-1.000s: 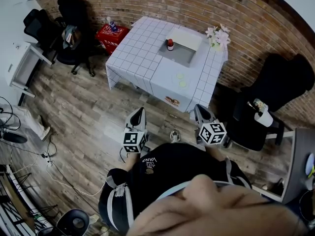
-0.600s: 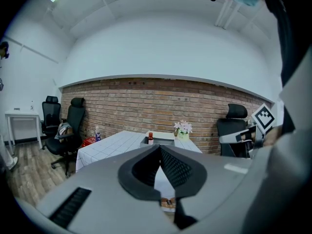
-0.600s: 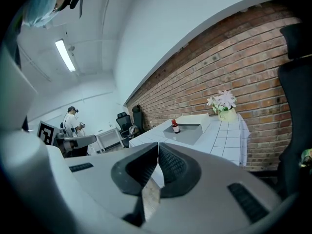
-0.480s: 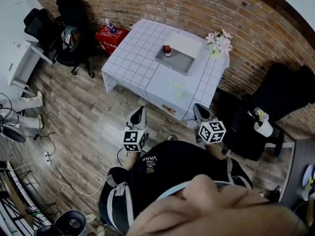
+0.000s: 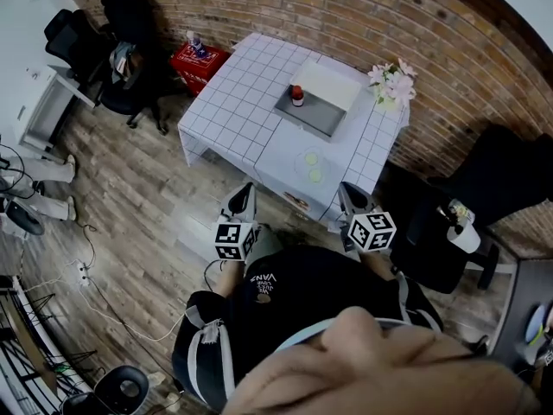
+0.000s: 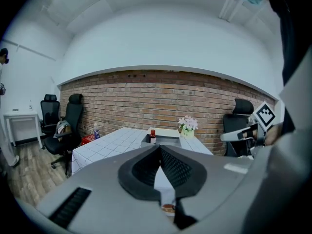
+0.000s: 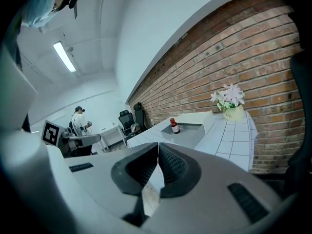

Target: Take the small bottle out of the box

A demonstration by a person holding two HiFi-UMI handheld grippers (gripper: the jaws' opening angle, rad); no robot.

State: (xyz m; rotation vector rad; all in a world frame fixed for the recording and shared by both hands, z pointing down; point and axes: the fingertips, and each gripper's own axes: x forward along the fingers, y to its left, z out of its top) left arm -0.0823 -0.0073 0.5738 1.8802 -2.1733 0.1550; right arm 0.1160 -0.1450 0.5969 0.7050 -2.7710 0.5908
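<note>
Small bottle [image 5: 297, 95]: upright in box [image 5: 324, 120], upper centre on worktop [image 5: 233, 111]
Left claw [image 5: 245, 190]: pressed closed, empty
Right claw [image 5: 349, 190]: closed, empty
Right gripper view adds: standing person [image 7: 79, 120], mid left

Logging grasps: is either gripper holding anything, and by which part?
Nothing held: left gripper and right gripper are shut, empty; small bottle is in the box.
</note>
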